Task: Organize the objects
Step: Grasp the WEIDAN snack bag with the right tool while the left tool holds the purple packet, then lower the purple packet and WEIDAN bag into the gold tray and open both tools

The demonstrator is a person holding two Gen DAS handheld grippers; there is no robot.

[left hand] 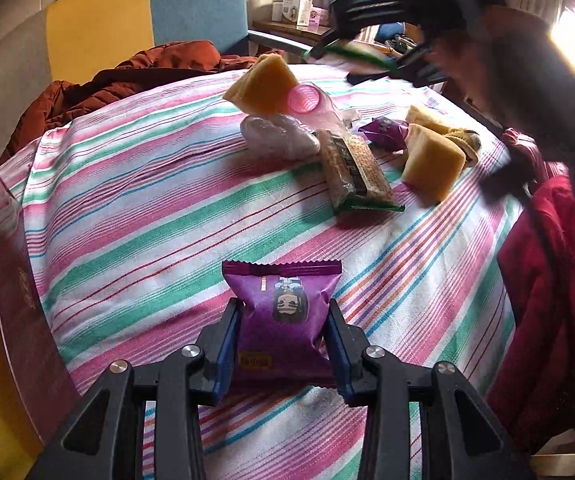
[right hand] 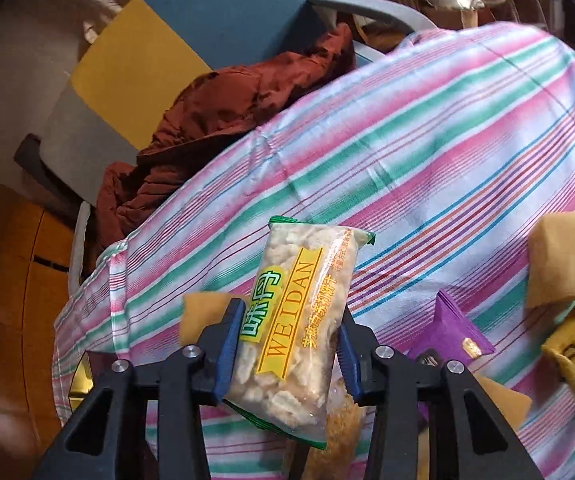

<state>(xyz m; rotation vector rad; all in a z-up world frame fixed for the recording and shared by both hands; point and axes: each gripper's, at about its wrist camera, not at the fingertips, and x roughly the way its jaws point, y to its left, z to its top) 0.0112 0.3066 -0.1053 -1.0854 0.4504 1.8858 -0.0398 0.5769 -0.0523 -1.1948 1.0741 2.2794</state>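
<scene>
The left gripper (left hand: 283, 344) has its blue pads pressed on both sides of a purple snack packet (left hand: 281, 320), held clear above the striped cloth (left hand: 127, 208). The right gripper (right hand: 287, 344) is closed on a clear rice-cracker bar (right hand: 299, 320) with a yellow label, the bar standing tilted between the fingers, also off the cloth.

So both hands look to be mid-carry, each with one snack picked from the pile (left hand: 351, 148). Next, I'd guess, each needs setting down with its own kind. Nearer the viewer than the pile, the striped cloth lies bare.

In that pile at the far side of the cloth sit another cracker bar (left hand: 357, 172), a second purple packet (left hand: 383, 134), yellow sponge-like blocks (left hand: 433, 168), a pink ribbed thing (left hand: 305, 98) and a clear crinkly wrapper (left hand: 277, 138), all touching or crowded.

As for containers, a maroon box edge (left hand: 19, 280) shows left of the cloth; what's inside I can't tell.
</scene>
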